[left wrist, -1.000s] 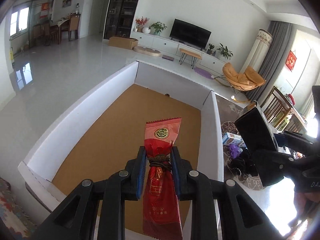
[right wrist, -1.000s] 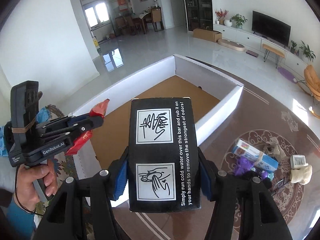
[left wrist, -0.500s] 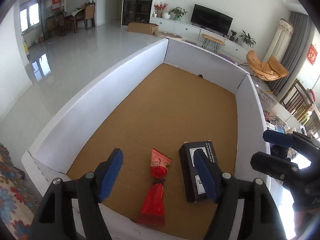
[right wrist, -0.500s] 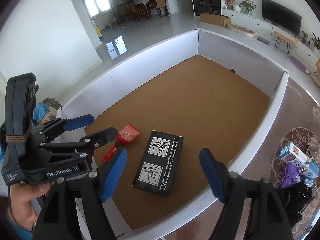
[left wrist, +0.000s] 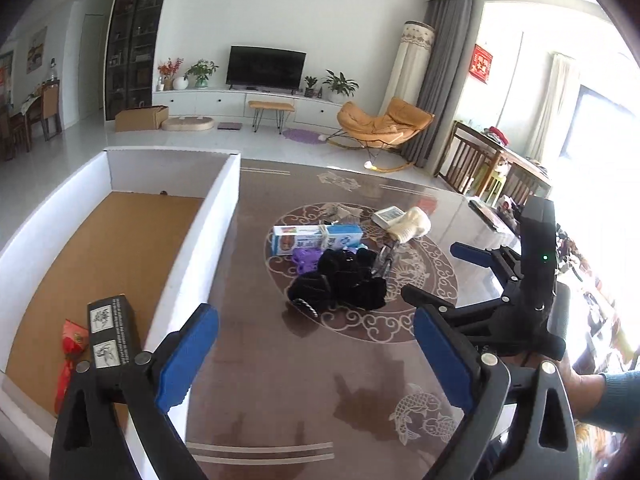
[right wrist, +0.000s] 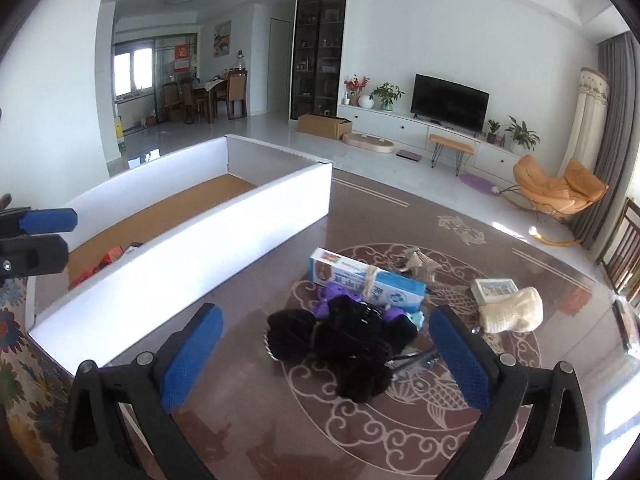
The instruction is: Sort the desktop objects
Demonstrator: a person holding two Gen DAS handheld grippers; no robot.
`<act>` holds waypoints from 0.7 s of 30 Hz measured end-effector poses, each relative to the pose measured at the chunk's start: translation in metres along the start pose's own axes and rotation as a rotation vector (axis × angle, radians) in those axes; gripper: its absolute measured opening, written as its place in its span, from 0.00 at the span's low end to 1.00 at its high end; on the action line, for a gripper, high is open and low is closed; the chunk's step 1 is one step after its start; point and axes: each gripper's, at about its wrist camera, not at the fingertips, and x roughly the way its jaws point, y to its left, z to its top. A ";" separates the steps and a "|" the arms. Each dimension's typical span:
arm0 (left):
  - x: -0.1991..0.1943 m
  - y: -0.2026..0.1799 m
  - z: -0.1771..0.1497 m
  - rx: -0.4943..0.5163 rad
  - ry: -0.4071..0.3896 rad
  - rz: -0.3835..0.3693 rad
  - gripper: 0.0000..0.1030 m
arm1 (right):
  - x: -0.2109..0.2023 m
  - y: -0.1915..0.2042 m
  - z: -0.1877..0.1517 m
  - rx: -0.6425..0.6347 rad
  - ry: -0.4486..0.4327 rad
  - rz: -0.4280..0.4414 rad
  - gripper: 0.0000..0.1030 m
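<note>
Right wrist view, white box [right wrist: 224, 248] left, black cloth [right wrist: 348, 344] heaped before blue carton [right wrist: 368, 282]

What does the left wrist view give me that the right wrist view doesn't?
Only the left wrist view shows the black box and red packet clearly, lying in the white tray, and nearly all of the right tool with the hand holding it. Only the right wrist view shows the dining area. Both show the pile: blue carton, black bundle, cream glove.
</note>
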 end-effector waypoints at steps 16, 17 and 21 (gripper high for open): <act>0.175 -0.077 -0.052 0.151 0.253 0.070 0.98 | -0.023 -0.160 -0.163 0.267 0.296 -0.223 1.00; 0.179 -0.076 -0.052 0.151 0.259 0.074 0.98 | -0.022 -0.161 -0.162 0.271 0.299 -0.220 1.00; 0.184 -0.089 -0.055 0.196 0.260 0.106 1.00 | -0.019 -0.169 -0.164 0.323 0.307 -0.185 1.00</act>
